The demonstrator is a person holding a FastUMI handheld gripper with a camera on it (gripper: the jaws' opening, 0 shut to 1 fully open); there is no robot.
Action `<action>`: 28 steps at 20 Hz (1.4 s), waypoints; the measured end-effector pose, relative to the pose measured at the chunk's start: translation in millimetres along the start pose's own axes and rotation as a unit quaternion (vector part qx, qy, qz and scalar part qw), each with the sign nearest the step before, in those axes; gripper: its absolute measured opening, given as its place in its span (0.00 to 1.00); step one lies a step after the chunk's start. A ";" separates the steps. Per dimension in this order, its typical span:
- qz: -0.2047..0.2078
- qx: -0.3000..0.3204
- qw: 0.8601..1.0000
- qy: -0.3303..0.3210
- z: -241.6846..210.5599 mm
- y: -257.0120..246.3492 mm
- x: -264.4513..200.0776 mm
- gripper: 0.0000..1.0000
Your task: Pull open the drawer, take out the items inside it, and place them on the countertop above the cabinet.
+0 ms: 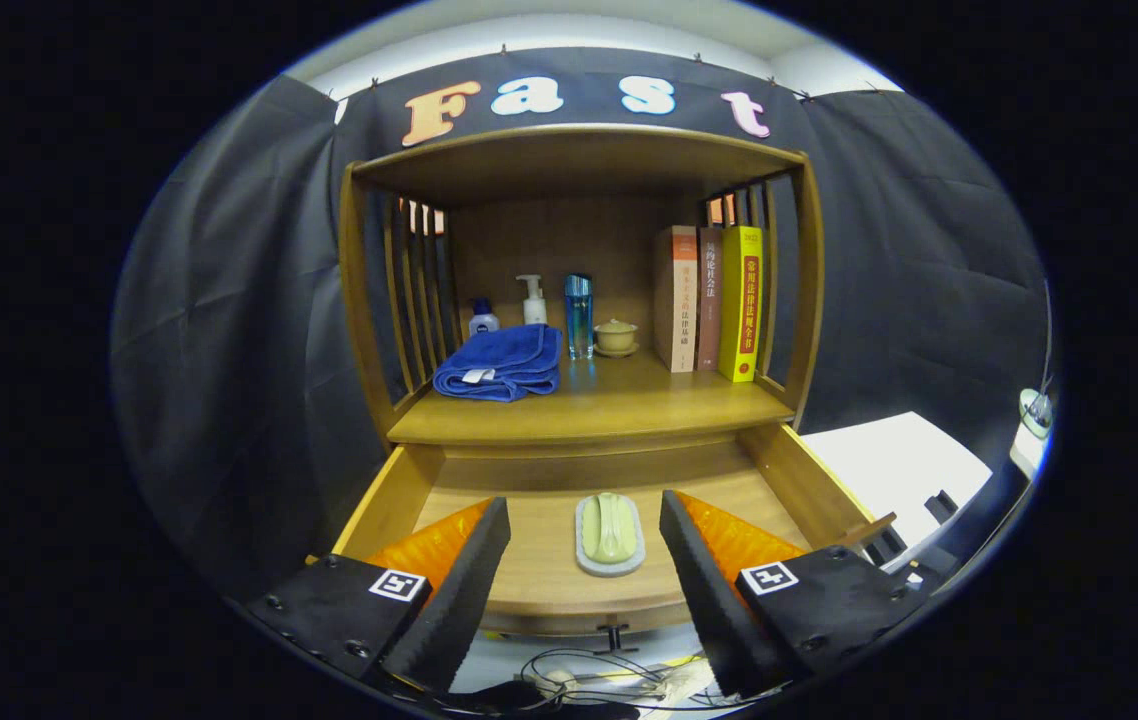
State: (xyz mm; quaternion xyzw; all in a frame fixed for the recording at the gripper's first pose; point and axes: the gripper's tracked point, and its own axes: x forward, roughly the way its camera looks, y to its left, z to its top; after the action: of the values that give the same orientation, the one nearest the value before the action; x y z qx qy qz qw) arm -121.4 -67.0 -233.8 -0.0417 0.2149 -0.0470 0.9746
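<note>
Between the two fingers of the gripper [584, 520], which stood wide apart and pressed on nothing, lay a pale green soap bar [608, 527] on its pale oval soap dish [610, 563]; dish and bar sat on the floor of the pulled-out drawer [809, 480], roughly midway between the fingertips and clear of both; the bar lay lengthwise, pointing toward the cabinet; drawer floor around the dish was bare wood; a small dark drawer pull [613, 636] showed at the front edge, just below the dish; under the drawer front a tangle of thin cables [579, 675] lay on a light surface; beyond the fingers, above the drawer, ran the wooden countertop [619, 405] of the cabinet [569, 160], roofed by an upper shelf and flanked by slatted sides; on the countertop, to the left, a folded blue towel [501, 365] with a small white tag facing front; behind it a short blue-capped bottle [482, 318], then a white pump bottle [532, 300], then a tall blue bottle [579, 315], all upright and near one another; just beside the tall bottle a small lidded ceramic cup [616, 337] on a saucer; right of that, three books [709, 298] standing upright, touching; to the right of the cabinet, a white surface [894, 465] well apart from the drawer
</note>
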 end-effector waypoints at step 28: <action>0.009 0.005 0.957 0.289 -175.0 -22.0 148.6 0.36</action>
State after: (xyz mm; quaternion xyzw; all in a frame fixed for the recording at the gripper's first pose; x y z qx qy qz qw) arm -62.8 -115.8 -451.5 -0.0193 0.4878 -0.0492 0.8713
